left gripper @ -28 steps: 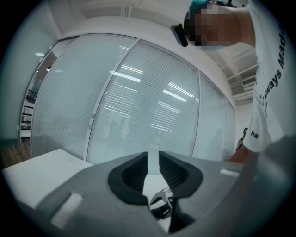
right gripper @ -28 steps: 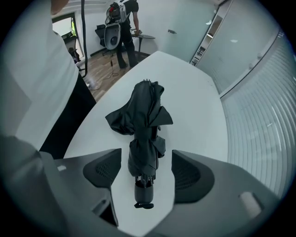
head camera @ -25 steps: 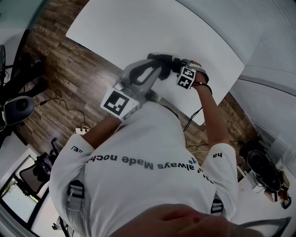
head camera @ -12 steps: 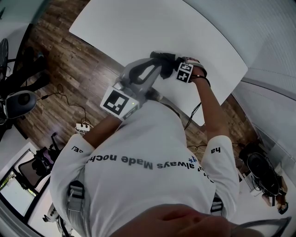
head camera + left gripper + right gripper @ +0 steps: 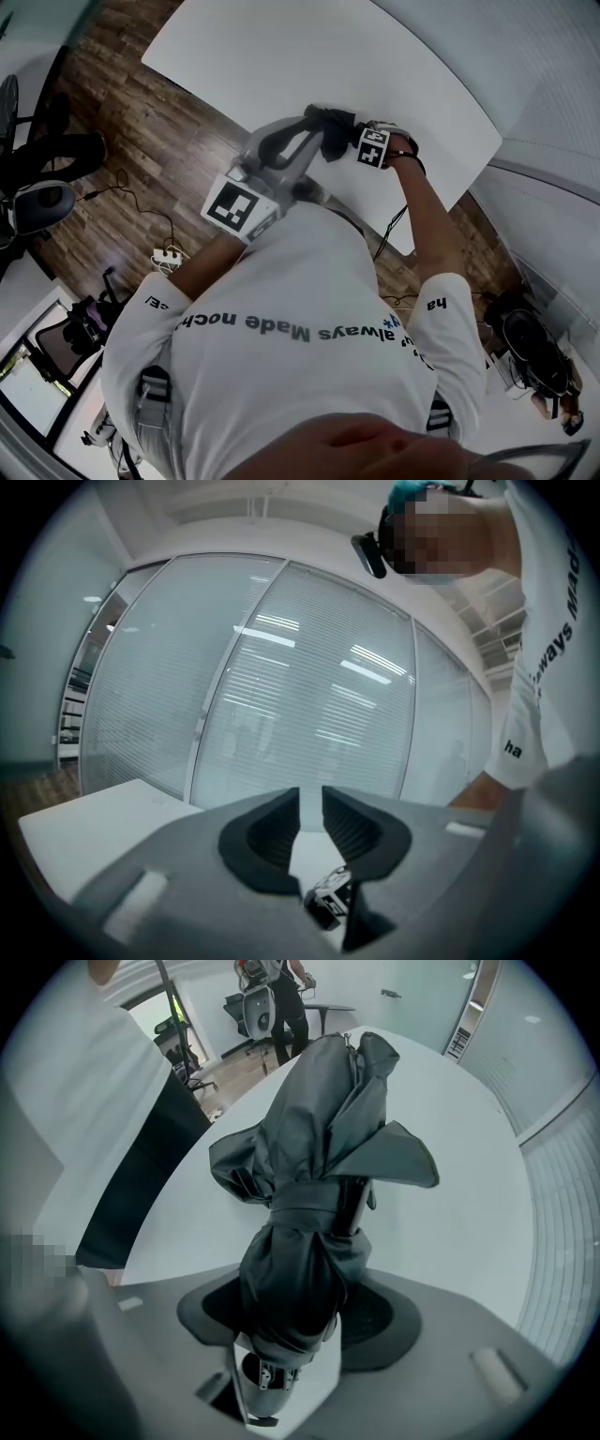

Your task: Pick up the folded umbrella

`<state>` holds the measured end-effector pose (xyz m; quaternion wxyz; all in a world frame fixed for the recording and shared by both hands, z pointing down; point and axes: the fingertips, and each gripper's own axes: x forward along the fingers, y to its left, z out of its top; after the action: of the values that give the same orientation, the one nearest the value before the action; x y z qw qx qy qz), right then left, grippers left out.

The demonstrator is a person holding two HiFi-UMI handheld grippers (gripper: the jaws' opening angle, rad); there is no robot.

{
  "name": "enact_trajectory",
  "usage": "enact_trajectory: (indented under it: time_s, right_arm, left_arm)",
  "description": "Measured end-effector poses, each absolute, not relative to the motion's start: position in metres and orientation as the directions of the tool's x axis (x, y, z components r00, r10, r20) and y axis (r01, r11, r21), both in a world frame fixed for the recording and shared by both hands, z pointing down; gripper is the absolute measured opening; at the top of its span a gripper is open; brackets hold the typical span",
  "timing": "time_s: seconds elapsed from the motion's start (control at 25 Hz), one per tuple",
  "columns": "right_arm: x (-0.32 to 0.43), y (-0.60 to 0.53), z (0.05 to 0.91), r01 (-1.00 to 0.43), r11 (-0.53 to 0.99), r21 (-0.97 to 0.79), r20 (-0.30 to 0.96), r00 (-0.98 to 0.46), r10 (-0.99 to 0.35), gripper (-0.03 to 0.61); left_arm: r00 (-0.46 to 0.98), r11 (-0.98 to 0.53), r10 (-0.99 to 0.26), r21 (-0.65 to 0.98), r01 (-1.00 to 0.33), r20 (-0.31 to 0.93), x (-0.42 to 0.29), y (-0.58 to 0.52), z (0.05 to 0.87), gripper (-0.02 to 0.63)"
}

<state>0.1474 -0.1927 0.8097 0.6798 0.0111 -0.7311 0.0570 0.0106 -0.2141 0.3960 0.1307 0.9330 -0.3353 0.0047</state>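
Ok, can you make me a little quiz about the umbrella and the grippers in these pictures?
1. Pick one: the umbrella lies on A) a white table, B) the wooden floor, C) a chair.
2. True or false: the left gripper holds something.
3. Which gripper has the umbrella between its jaws?
Key: 1 A. 2 False: nothing is between its jaws. 3 The right gripper; its jaws have just been closing and now press on the folded fabric.
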Motion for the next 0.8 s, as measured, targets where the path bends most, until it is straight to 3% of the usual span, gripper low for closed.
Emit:
enact_trajectory:
  time_s: [0.28, 0.8]
  right_arm:
    - [0.146, -0.186, 0.807, -0.186, 0.981, -0.057, 0.990, -0.141, 0.031, 0.205]
    - [0.159, -0.190, 0.761, -0.417, 0.909, 0.003, 0.950, -0.281, -0.132, 0.186]
  left_arm:
    - [0.779, -0.748, -0.621, 0.234, -0.621, 0.083, 0.011, -0.211, 0.390, 0.077]
    - [0.797, -0.769, -0.599, 0.226, -0.599, 0.074, 0.016, -0.205, 0.387, 0.075]
